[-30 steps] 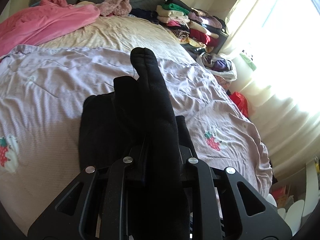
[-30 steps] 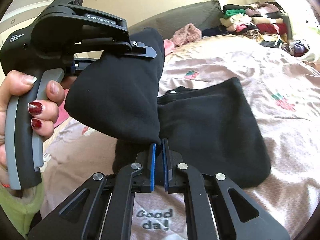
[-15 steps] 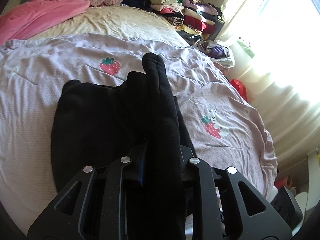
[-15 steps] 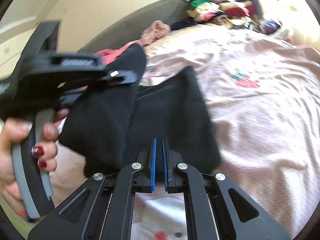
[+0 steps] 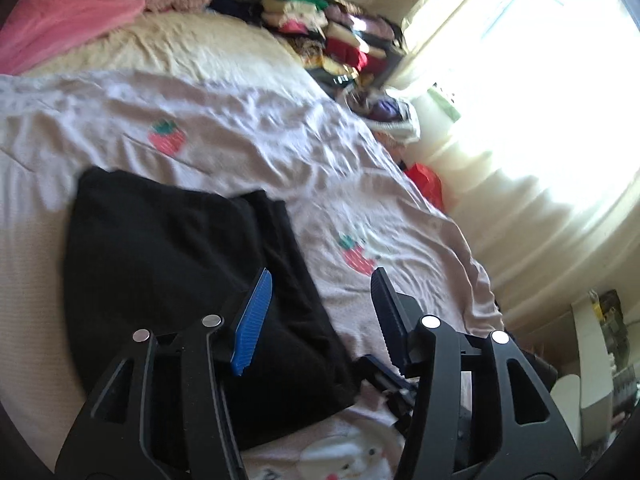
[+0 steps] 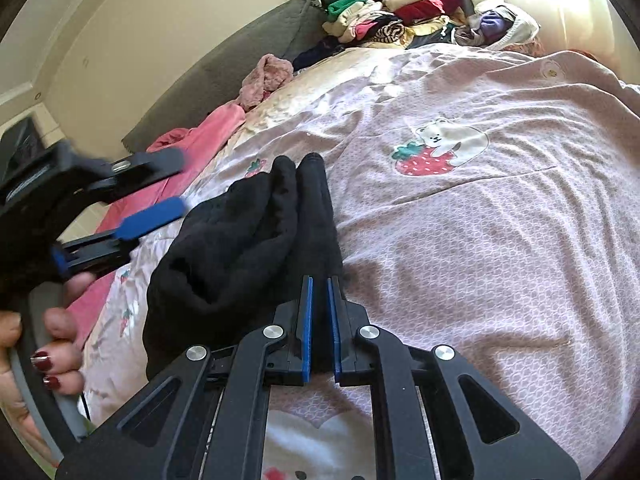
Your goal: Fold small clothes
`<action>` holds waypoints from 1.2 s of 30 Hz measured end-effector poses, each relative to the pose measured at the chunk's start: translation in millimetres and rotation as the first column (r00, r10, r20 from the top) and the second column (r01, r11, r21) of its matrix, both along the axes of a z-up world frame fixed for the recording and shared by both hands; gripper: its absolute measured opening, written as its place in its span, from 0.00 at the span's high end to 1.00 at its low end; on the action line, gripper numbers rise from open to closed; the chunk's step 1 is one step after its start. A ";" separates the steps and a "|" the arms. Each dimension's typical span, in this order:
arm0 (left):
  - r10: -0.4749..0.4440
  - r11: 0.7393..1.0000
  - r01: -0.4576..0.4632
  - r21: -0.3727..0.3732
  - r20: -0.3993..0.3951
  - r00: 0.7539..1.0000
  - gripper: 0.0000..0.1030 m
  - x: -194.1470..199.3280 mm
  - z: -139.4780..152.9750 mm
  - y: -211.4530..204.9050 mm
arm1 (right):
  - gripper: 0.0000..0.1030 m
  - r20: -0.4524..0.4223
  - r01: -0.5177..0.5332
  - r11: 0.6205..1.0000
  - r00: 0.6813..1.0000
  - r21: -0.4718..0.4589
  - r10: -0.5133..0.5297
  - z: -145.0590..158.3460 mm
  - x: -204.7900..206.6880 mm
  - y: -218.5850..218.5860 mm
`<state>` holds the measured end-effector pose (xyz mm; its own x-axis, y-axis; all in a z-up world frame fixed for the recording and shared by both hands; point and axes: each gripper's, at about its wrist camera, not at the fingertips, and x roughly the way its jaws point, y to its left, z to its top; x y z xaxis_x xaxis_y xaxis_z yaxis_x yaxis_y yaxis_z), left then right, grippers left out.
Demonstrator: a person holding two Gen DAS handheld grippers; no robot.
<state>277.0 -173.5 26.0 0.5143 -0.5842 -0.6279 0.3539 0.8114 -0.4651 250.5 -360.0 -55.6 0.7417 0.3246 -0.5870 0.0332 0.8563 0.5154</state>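
Left wrist view: your left hand-held gripper point(image 5: 320, 292) has just been opening and now stands apart with nothing between the pads. The black garment point(image 5: 168, 272) lies folded over on the bed point(image 5: 248, 120), its near edge under the left finger. It looks dropped, so one fold seems done; smoothing or a further fold is probably left. The bed's edge falls away to the right toward the curtain point(image 5: 540, 184), while open quilt stretches ahead and left.

Right wrist view: your right hand-held gripper point(image 6: 319, 320) is pinched narrow on the garment's point(image 6: 248, 240) near edge, the cloth bunched and lumpy. The left hand-held gripper point(image 6: 160, 188) hovers open just left of it. There is wide clear quilt to the right; the folded pile point(image 6: 384, 12) is well apart.
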 end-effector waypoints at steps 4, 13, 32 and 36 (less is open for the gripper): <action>0.091 0.990 -0.096 0.103 0.047 0.995 0.58 -4.2 -3.1 34.5 | 0.66 0.042 -0.025 0.999 0.999 0.028 0.023 14.4 -1.7 -5.0; 0.116 0.925 -0.127 0.358 0.053 0.992 0.58 -6.9 -56.6 39.4 | 0.30 0.046 -0.203 0.978 0.978 0.041 0.201 50.4 28.6 20.9; 0.093 0.941 -0.108 0.321 0.061 0.994 0.58 -17.0 -60.2 34.3 | 0.37 -0.188 -0.278 0.950 0.934 0.144 0.302 2.0 120.5 32.4; 0.097 0.945 -0.109 0.309 0.054 0.994 0.57 -14.6 -60.1 36.3 | 0.75 -0.158 -0.318 0.941 0.929 0.119 0.334 6.8 116.3 37.5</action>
<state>262.4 -137.2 -34.2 0.5877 -0.3057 -0.7491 0.2732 0.9465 -0.1720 366.9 -322.5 -48.8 0.4754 0.5884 -0.6541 -0.1438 0.7854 0.6020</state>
